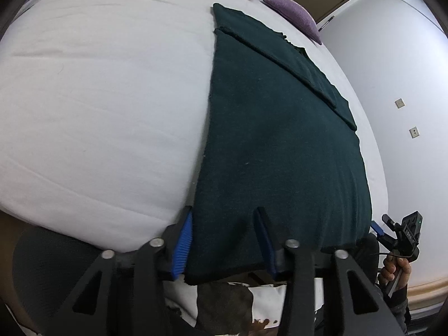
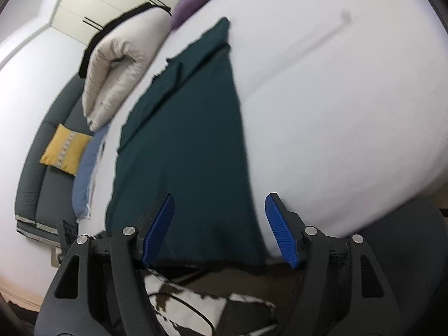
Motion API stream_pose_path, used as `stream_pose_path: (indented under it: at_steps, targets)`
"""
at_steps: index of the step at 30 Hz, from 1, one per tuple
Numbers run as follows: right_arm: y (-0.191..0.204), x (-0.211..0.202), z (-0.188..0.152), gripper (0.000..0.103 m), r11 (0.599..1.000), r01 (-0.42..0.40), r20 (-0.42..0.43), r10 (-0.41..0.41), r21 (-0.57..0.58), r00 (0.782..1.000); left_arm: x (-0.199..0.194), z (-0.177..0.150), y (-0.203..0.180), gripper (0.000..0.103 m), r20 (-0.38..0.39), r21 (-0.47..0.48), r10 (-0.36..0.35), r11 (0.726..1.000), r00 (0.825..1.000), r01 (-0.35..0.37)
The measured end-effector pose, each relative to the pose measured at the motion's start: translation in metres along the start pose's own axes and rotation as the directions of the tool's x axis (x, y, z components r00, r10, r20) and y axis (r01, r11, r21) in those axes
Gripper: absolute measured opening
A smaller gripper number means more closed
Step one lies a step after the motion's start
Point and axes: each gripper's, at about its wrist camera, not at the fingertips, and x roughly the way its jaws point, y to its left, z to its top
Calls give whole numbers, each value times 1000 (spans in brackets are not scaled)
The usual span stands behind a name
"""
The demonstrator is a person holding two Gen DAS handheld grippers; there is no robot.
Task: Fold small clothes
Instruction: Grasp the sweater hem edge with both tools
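A dark green garment [image 1: 280, 140] lies flat on the white bed [image 1: 98, 98], with its sleeve folded across the far part. My left gripper [image 1: 224, 224] is open, its blue fingers straddling the garment's near left corner at the bed's edge. The right gripper also shows at the far right of the left wrist view [image 1: 392, 232], at the garment's other near corner. In the right wrist view the garment [image 2: 184, 154] runs away from me, and my right gripper [image 2: 219, 210] is open with its fingers astride the near right corner.
A beige folded duvet [image 2: 112, 78] and a purple pillow [image 1: 296, 14] lie at the far end of the bed. A grey sofa [image 2: 36, 168] with a yellow cushion [image 2: 65, 152] stands left. A cow-pattern rug [image 2: 182, 302] lies below the bed edge.
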Motion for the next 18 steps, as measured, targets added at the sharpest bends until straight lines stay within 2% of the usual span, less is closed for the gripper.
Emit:
stream_pose_path:
  at_steps: [2, 5, 12, 16, 18]
  targets:
    - [-5, -1, -2, 66, 1000, 12, -28, -12, 10, 1000, 1, 0, 0, 29, -6, 5, 4, 1000, 1000, -4]
    - [-12, 4, -4, 66, 999, 45, -94, -42, 26, 995, 3, 0, -1, 18, -17, 17, 14, 1000, 1000, -14]
    - [-7, 28, -9, 65, 995, 97, -207, -94, 6, 974, 5, -3, -6, 13, -28, 44, 31, 999, 999, -30]
    - [-6, 34, -8, 65, 996, 86, -200, -78, 27, 977, 5, -3, -4, 13, -30, 40, 23, 999, 999, -22]
    - [-6, 33, -10, 59, 997, 78, -200, -72, 21, 977, 5, -4, -5, 13, -33, 51, 31, 998, 999, -29]
